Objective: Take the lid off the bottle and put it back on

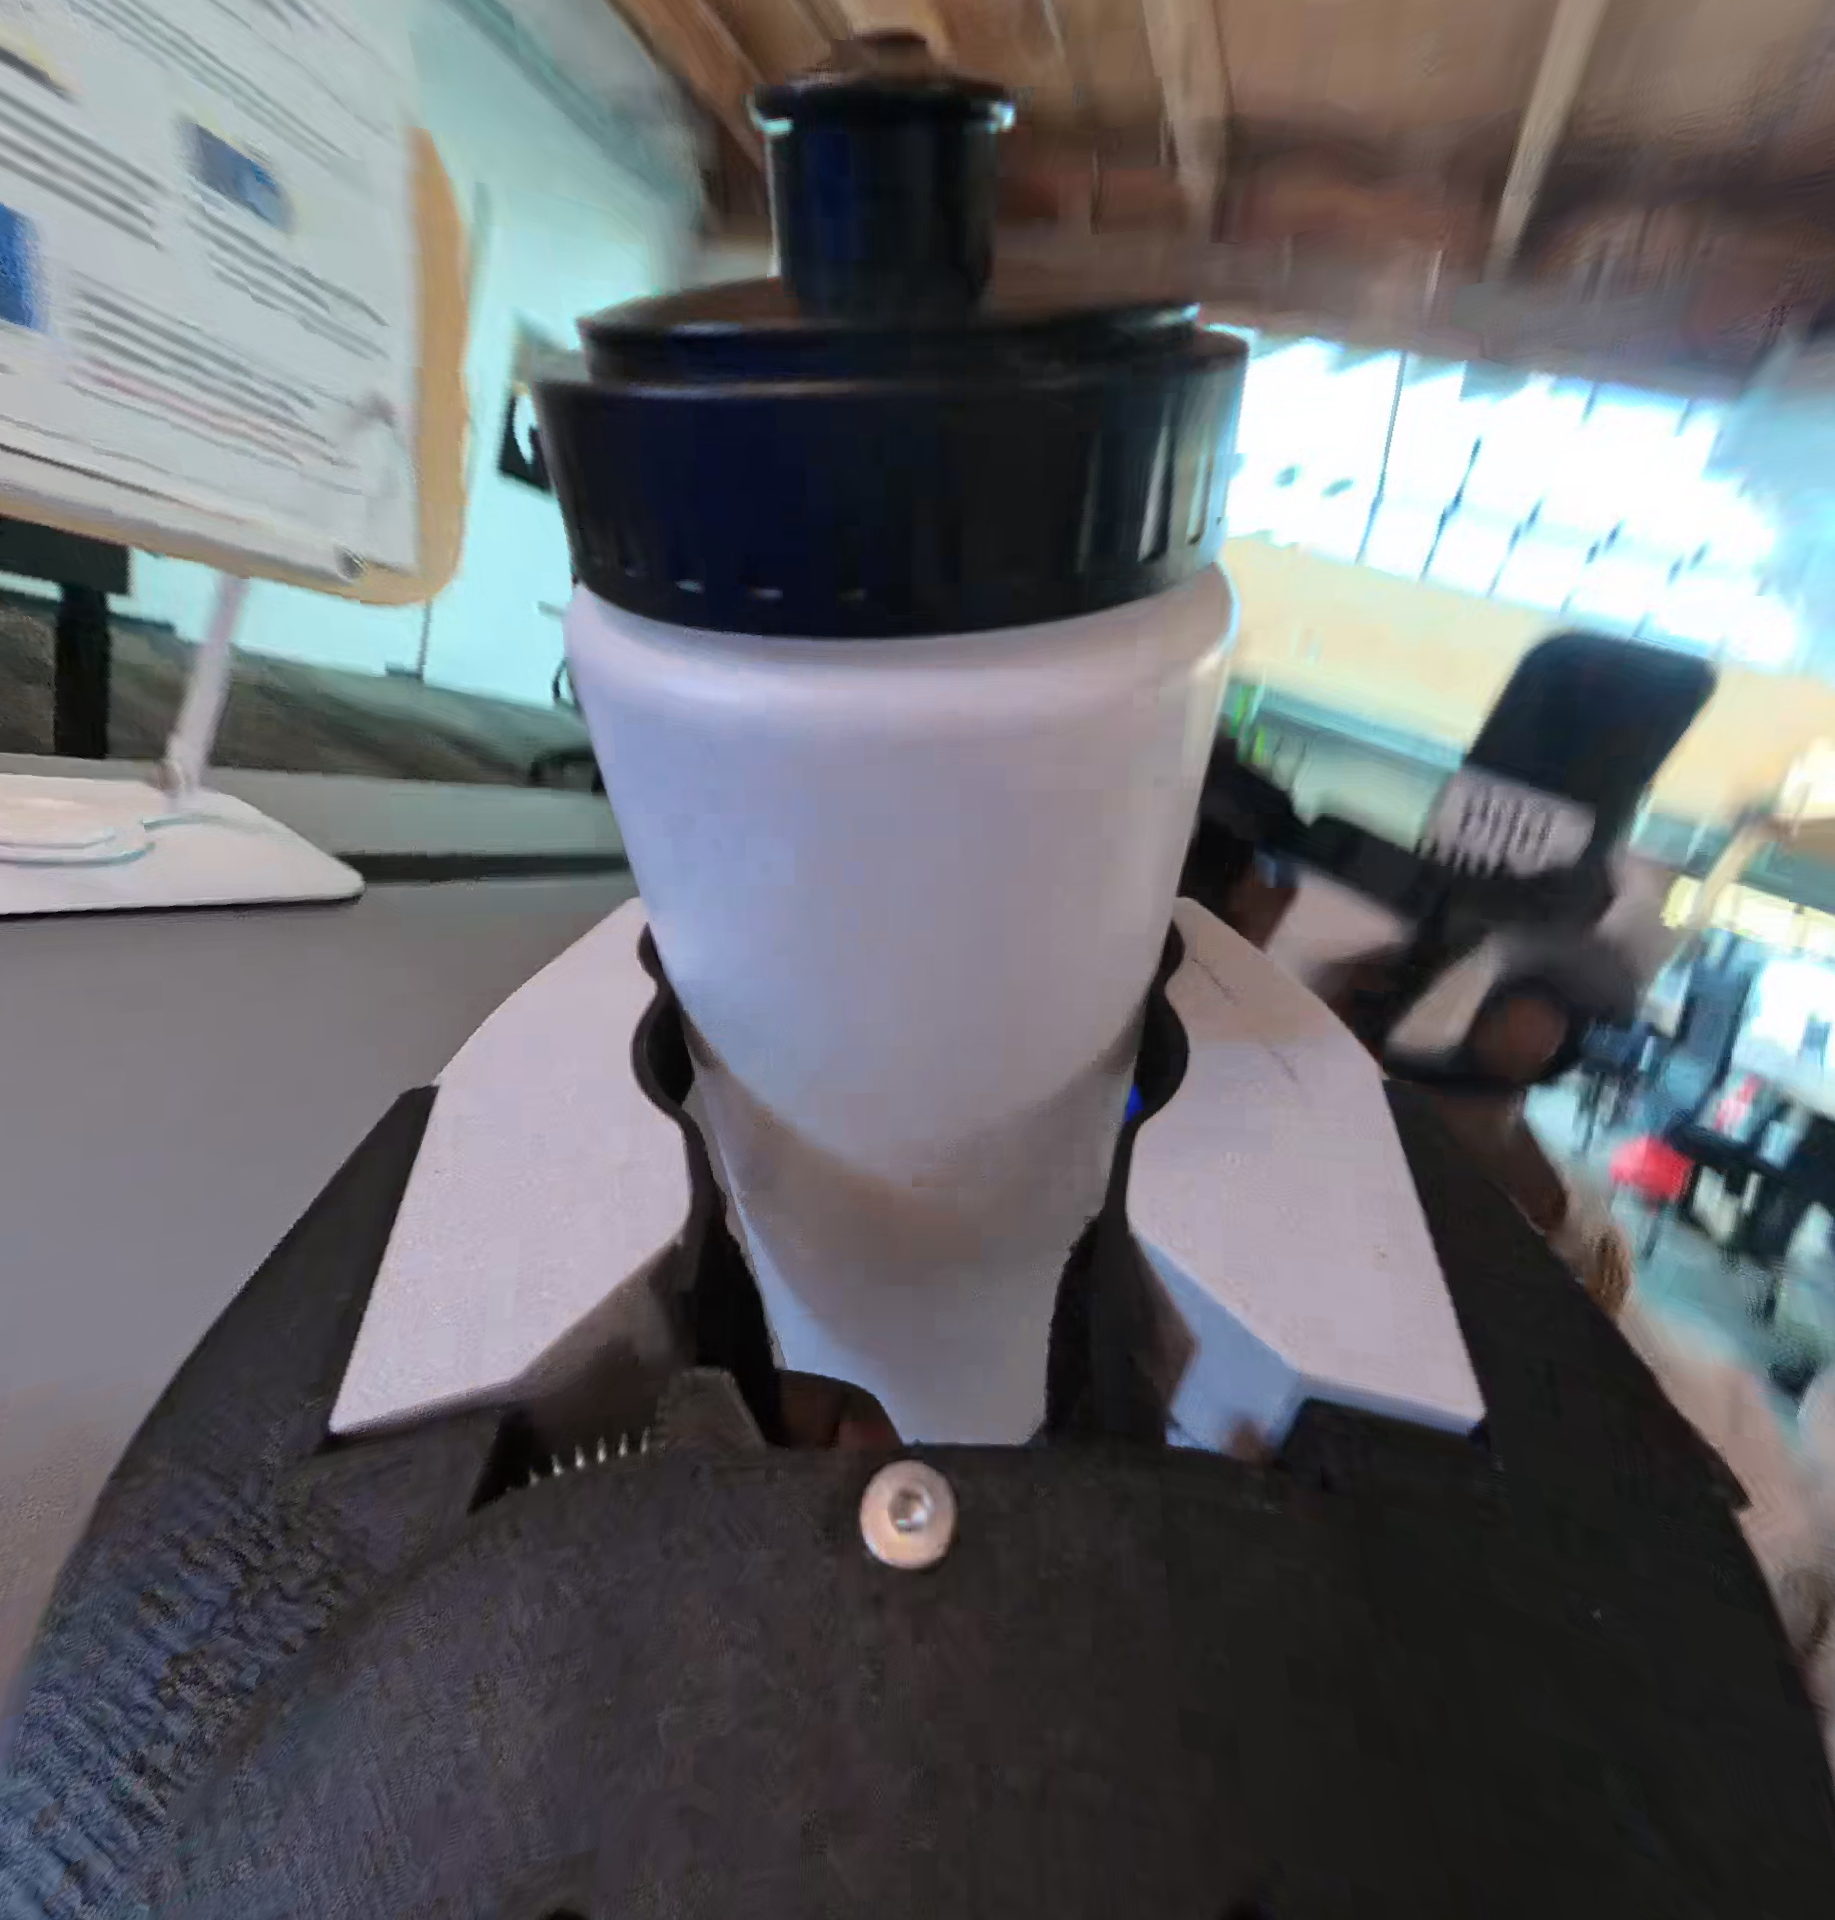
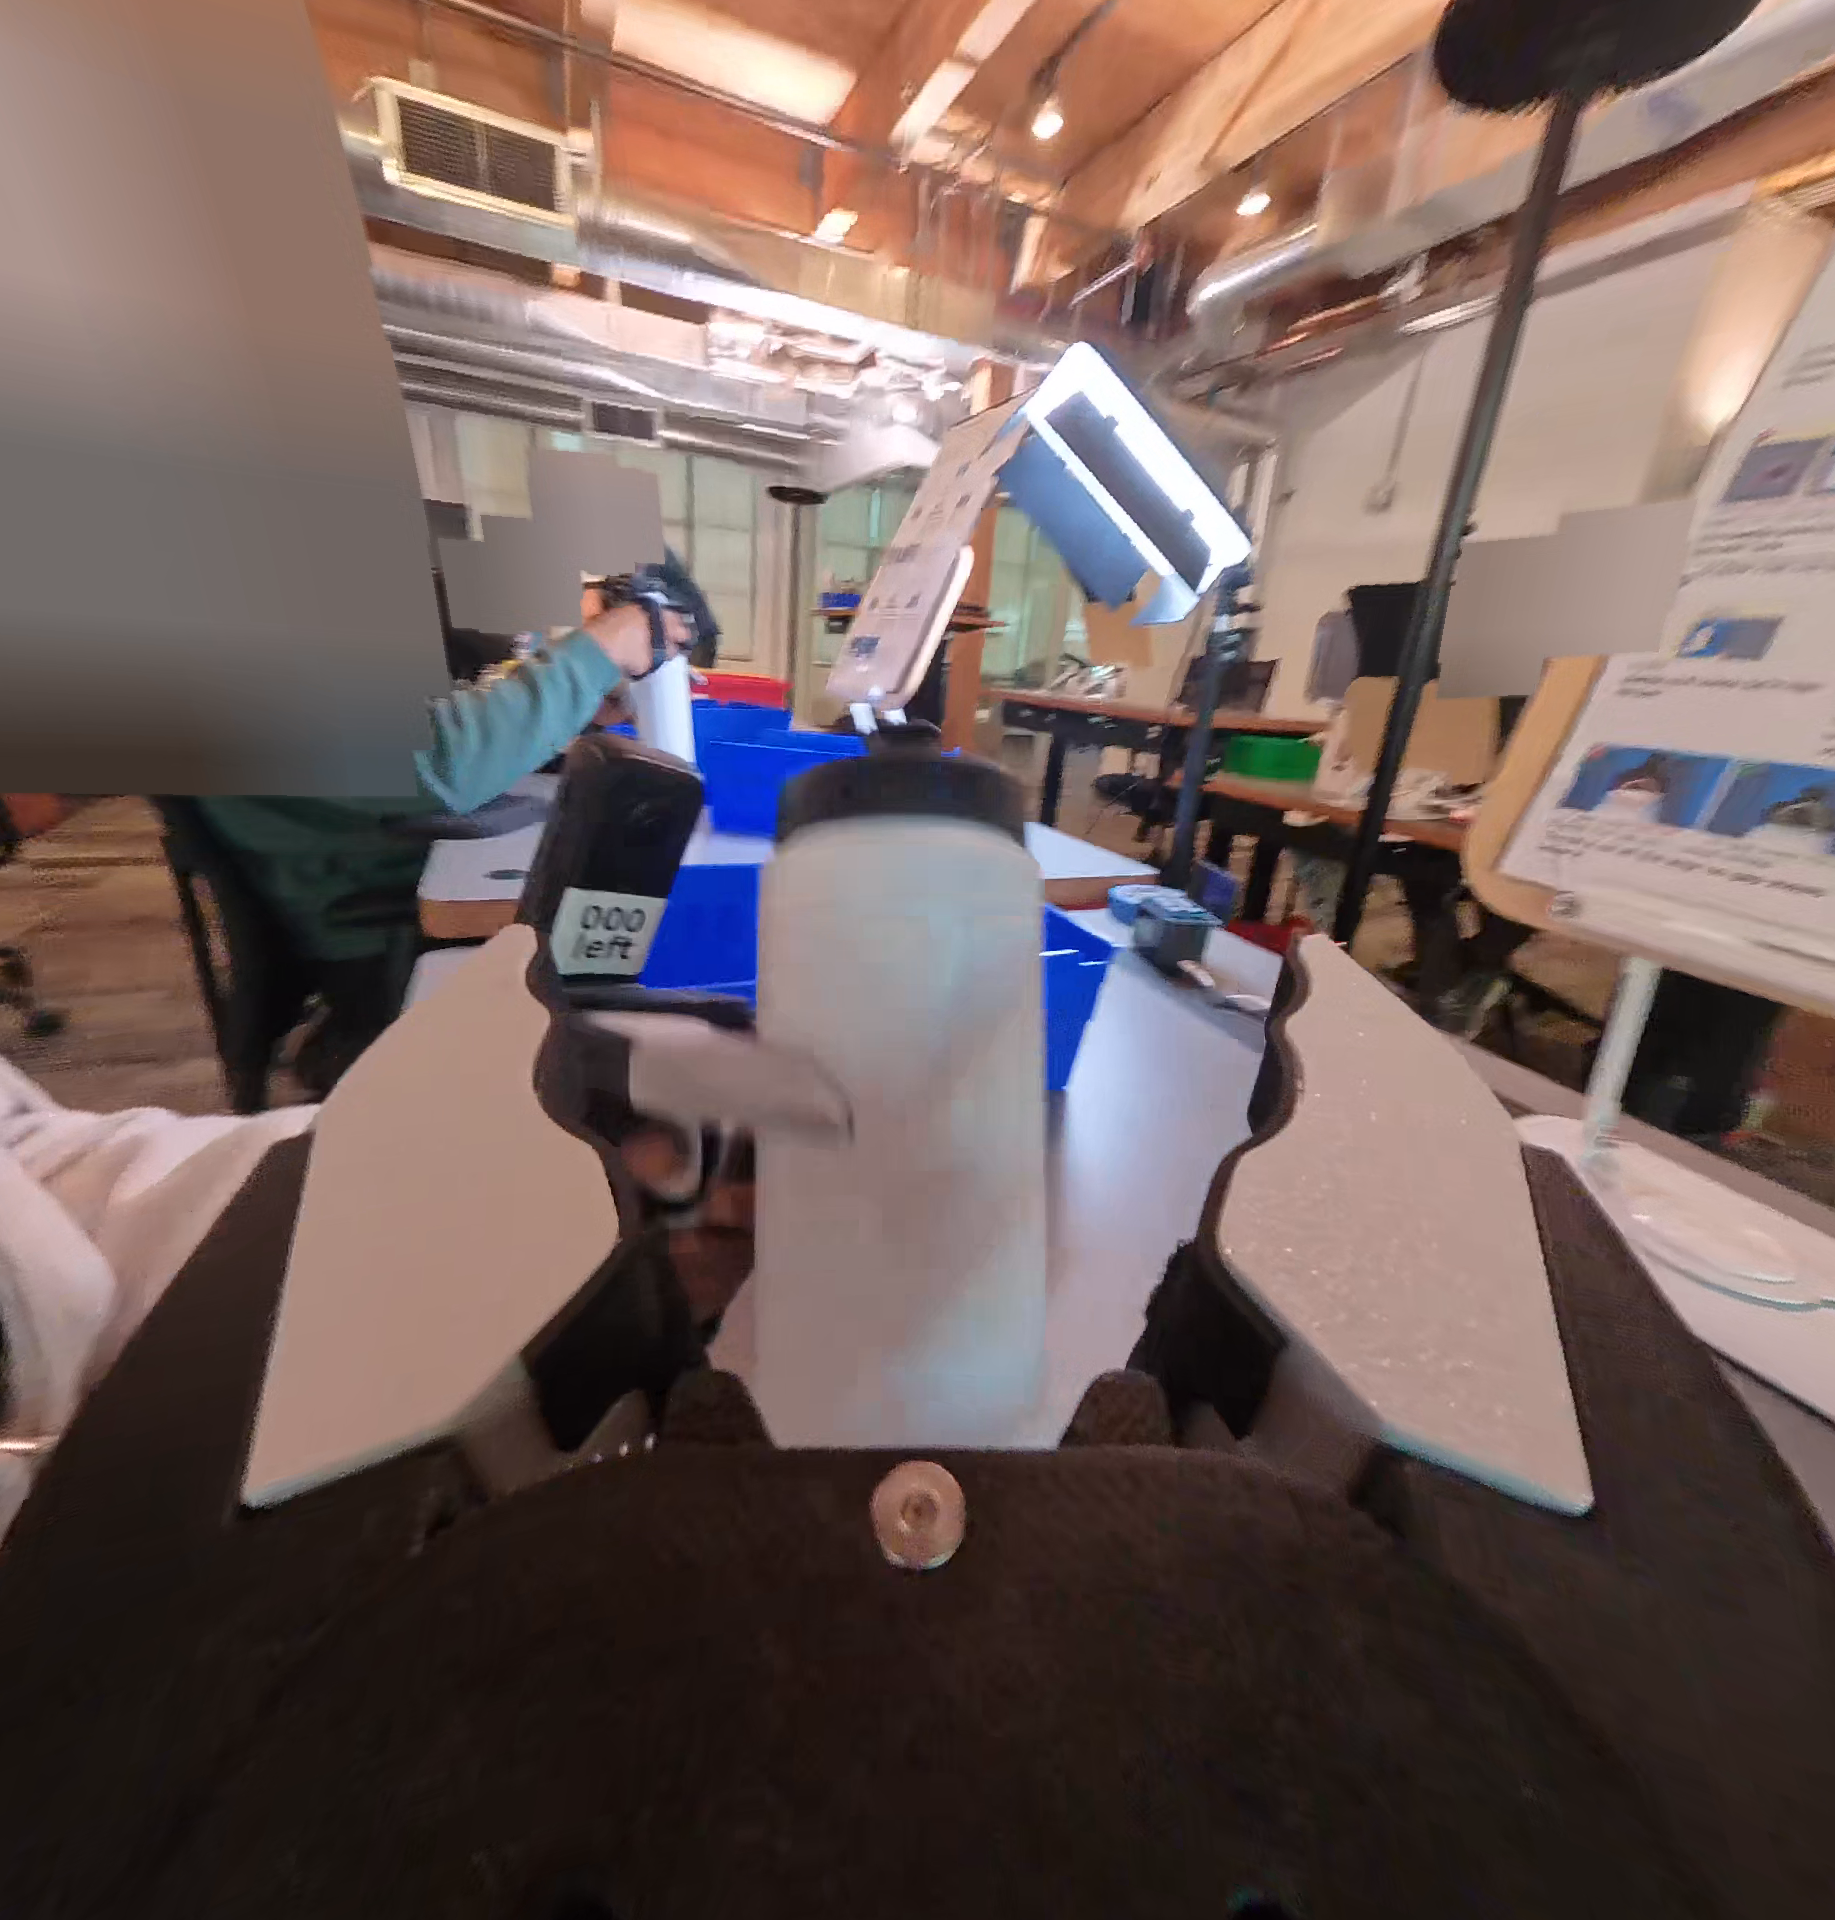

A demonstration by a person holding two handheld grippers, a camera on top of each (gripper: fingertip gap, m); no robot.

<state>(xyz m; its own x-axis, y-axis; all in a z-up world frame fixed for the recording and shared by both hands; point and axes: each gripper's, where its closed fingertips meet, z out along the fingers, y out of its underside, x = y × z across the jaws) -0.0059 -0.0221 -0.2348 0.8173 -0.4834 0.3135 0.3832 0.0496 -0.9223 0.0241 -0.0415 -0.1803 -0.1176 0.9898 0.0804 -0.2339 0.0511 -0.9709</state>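
A white bottle with a black screw lid and a spout stands upright, lid on. My left gripper is shut on the bottle's body, its white fingers pressing both sides below the lid. In the right wrist view the bottle and its lid are blurred and stand between my right gripper's fingers. My right gripper is open wide and does not touch the bottle. The left gripper holds the bottle from the left there.
A stand with a printed sheet and a white base is on the grey table. Blue bins, a black pole, a light panel and a person's green sleeve lie beyond. An office chair stands farther off.
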